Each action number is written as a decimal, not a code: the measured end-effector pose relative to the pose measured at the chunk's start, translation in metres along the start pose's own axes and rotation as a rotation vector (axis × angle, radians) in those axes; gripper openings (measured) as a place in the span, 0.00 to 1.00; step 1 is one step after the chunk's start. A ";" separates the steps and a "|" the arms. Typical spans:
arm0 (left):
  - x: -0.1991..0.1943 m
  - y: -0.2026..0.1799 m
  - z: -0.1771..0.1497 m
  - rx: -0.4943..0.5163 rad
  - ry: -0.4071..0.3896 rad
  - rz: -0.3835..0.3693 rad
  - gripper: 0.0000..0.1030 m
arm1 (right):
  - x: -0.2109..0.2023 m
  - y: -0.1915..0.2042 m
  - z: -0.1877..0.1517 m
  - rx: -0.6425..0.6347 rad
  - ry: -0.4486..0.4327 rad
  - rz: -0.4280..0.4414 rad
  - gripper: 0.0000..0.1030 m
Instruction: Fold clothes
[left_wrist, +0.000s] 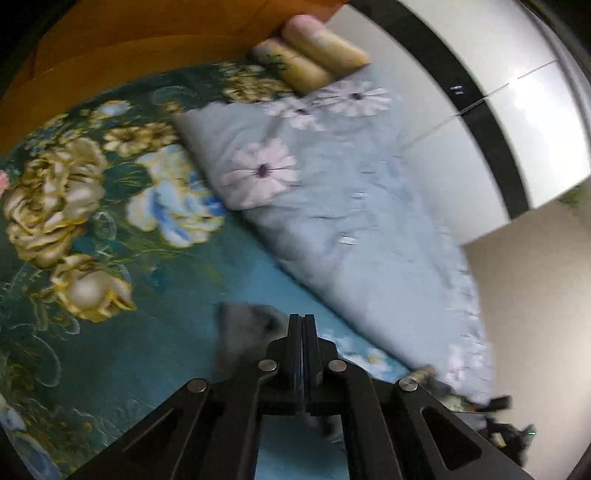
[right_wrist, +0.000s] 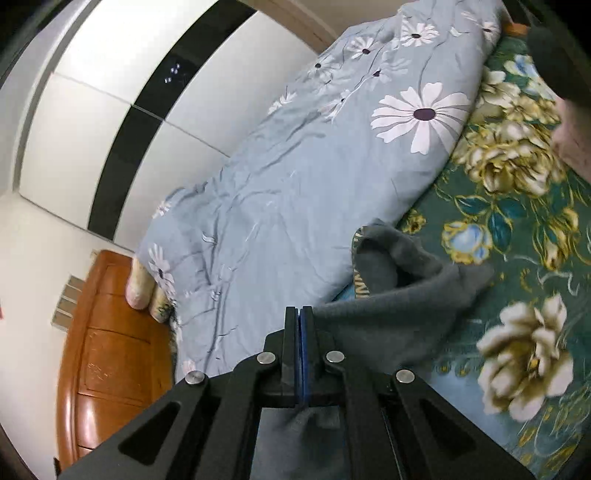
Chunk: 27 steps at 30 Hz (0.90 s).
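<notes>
Bed (right_wrist: 517, 236) with teal floral sheet carried a blue-grey quilt (right_wrist: 280, 192) along its far-left side. Grey garment (right_wrist: 399, 295) lay bunched on the sheet just right of the quilt, running from the right hand-held gripper (right_wrist: 299, 314) toward the far right. Right jaws were clamped on its near edge. Left hand-held gripper (left_wrist: 302, 321) was pressed together, blurred grey cloth (left_wrist: 247, 332) at its tips; grip on the cloth could not be told.

A green bedspread (left_wrist: 122, 347) with big cream and blue flowers covers the bed. A pale blue quilt (right_wrist: 280, 206) printed with white daisies lies bunched along the bedspread's far side, toward the wardrobe (right_wrist: 122, 122), which is white with a black band. Two rolled pillows (left_wrist: 314, 55) sit at the quilt's end, against the brown wooden headboard (right_wrist: 110, 343).
</notes>
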<state>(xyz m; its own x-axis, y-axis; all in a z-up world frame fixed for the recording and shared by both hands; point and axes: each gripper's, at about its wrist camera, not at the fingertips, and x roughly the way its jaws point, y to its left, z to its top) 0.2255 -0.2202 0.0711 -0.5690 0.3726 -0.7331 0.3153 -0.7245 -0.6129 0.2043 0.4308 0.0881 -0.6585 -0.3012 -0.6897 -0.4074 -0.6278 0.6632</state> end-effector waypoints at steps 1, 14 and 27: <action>0.015 0.007 -0.002 -0.028 0.038 0.031 0.01 | 0.011 0.001 0.001 -0.010 0.020 -0.021 0.01; 0.093 0.028 -0.089 -0.226 0.383 0.014 0.53 | 0.057 -0.009 -0.023 -0.128 0.171 -0.134 0.35; 0.130 -0.005 -0.083 -0.149 0.320 0.199 0.10 | -0.025 -0.156 -0.076 0.172 0.106 -0.241 0.39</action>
<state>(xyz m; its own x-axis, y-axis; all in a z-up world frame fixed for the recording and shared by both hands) 0.2129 -0.1193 -0.0458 -0.2284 0.4123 -0.8819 0.5149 -0.7176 -0.4689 0.3328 0.4816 -0.0205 -0.4643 -0.2373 -0.8533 -0.6507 -0.5621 0.5105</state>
